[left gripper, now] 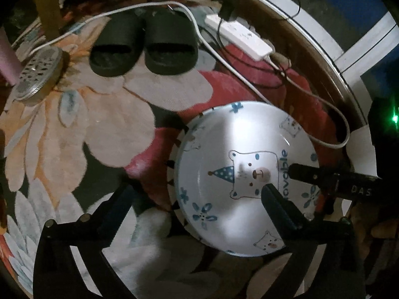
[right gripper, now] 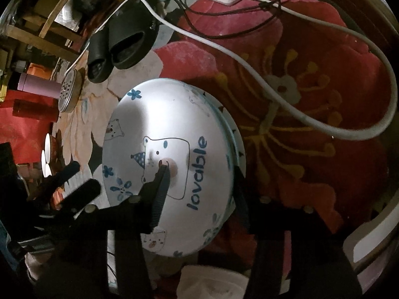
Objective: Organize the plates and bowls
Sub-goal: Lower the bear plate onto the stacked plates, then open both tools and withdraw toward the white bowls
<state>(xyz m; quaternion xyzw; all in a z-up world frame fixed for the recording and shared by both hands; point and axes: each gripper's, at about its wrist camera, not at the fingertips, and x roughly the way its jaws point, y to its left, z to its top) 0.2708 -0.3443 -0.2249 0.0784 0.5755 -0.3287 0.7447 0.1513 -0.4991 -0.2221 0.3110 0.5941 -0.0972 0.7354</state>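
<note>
A white plate printed with a bear and the word "lovable" lies on a second plate whose rim carries black triangles, both on a flowered carpet. My left gripper stands wide open across the top plate's left edge, one finger over the carpet and the other above the bear print. In the right wrist view the same plate fills the middle, with the lower rim showing at its right. My right gripper is open astride that right edge, and its pads are not pressing on the plate.
Black slippers, a white power strip with a looping white cable, and a perforated metal lid lie on the carpet beyond the plates. Wooden furniture legs stand at the back left. A white cloth lies near me.
</note>
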